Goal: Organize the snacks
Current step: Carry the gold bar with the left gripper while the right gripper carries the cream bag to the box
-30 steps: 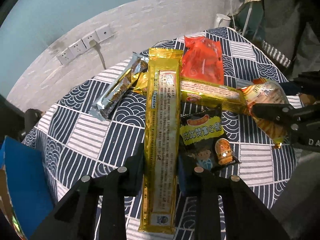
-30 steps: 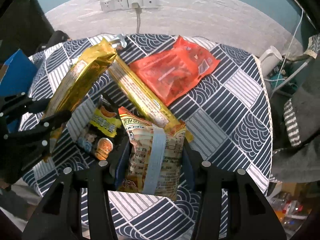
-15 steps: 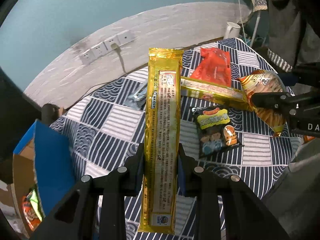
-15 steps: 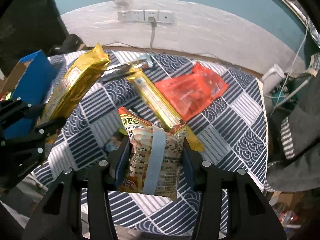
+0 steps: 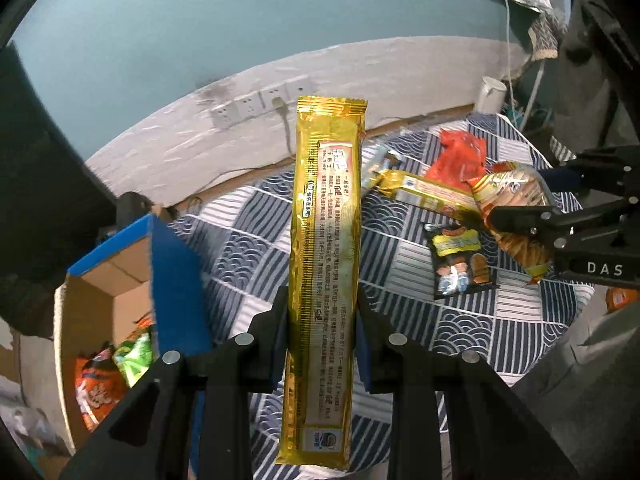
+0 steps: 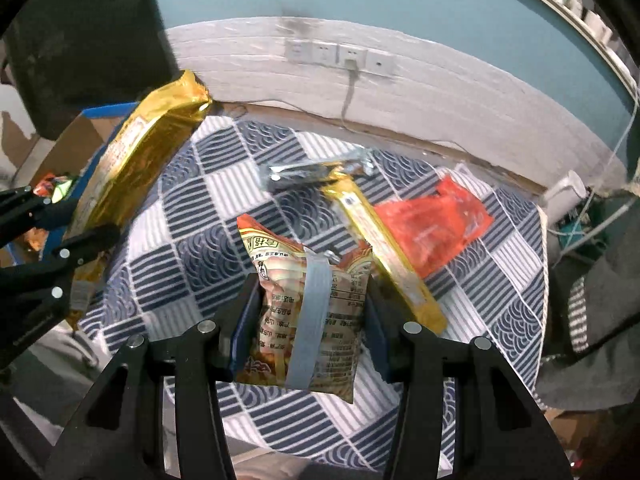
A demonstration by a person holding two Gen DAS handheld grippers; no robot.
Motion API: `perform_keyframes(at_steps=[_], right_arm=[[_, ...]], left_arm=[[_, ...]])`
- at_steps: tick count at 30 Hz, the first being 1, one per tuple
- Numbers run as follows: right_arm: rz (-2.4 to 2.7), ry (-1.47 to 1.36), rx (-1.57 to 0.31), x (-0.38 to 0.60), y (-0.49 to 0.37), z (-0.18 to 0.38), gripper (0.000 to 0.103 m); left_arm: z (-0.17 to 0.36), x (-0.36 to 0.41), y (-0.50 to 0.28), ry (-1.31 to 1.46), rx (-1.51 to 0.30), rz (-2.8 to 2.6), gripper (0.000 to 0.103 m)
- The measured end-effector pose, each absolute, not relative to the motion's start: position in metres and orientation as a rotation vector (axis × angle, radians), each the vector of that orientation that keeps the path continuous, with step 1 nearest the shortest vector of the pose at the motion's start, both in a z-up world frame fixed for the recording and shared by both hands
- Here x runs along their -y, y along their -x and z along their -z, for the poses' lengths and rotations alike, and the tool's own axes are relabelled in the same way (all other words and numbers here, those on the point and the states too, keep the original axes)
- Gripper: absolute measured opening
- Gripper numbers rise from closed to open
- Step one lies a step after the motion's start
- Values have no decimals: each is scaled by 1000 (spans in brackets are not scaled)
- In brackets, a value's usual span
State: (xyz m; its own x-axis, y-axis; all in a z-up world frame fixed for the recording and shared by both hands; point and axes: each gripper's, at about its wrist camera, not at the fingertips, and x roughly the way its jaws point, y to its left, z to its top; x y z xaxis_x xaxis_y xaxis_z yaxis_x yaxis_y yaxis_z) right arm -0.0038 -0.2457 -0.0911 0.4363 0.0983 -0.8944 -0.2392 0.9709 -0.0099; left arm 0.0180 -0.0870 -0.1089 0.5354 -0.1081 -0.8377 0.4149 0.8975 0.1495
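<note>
Both grippers are rising away from the patterned tablecloth (image 5: 256,240) compared with the earlier frames, each carrying its packet higher, and the blue-sided cardboard box (image 5: 176,280) is now showing more fully at the left of the left wrist view. The left gripper (image 5: 322,316) is clamping a long gold foil packet (image 5: 326,240), flat and narrow, with a pale printed panel running along its length and crimped ends; the pads are pressing on its lower-middle section, so the upper end is projecting forward well past the fingertips and the lower end is hanging back between the finger arms. The right gripper (image 6: 308,312) is gripping an orange-and-cream printed snack bag (image 6: 308,300) with a pale blue strip running down its face; the pads are pressing both side edges, and the top seam is standing just beyond the fingertips. Remaining on the cloth are a second gold packet (image 6: 384,252), a red translucent bag (image 6: 428,224), a silver wrapper (image 6: 316,170) and a small black sachet (image 5: 460,260), the last hidden behind the snack bag in the right wrist view. Printed text on every packet is too small to read, and the box contents are only partly showing as orange and green wrappers
</note>
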Motion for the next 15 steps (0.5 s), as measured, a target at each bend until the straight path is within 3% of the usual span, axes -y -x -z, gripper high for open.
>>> perform_keyframes(at_steps=[15], right_arm=[[-339,208,-1050,165,-23,59,47]], left_arm=[[87,10,-25,-274,-928,198,29]])
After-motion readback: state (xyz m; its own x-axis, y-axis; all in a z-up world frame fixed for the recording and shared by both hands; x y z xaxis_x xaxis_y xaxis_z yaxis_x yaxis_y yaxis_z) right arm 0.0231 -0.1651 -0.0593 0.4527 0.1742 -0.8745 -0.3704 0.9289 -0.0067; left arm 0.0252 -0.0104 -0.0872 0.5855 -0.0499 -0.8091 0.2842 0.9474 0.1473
